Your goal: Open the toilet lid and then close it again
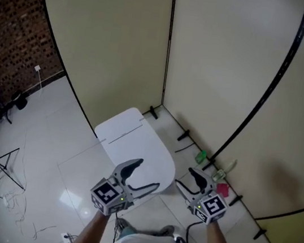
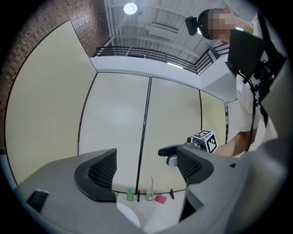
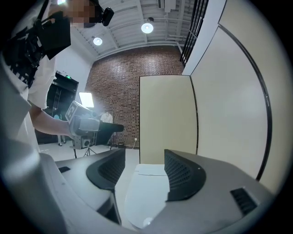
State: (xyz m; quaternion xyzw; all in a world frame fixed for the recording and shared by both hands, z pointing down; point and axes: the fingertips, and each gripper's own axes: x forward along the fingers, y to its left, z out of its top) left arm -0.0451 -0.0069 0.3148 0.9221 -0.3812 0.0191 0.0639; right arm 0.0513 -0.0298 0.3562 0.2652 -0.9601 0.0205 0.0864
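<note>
My left tongs (image 1: 148, 174) & right tongs (image 1: 185, 177) both gape apart, empty, touching nothing. Just beyond & below them the toilet lid (image 1: 137, 144) lies flat, shut. Can't tell if the open/close is all done or not yet begun.

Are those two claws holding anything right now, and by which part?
Nothing. The left gripper and right gripper both have jaws apart and empty; the toilet lid lies shut, untouched.

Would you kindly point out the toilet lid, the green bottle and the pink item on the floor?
toilet lid (image 1: 136, 150): head view, middle of its white top.
green bottle (image 1: 200, 155): head view, its body.
pink item (image 1: 222, 189): head view, its middle.
</note>
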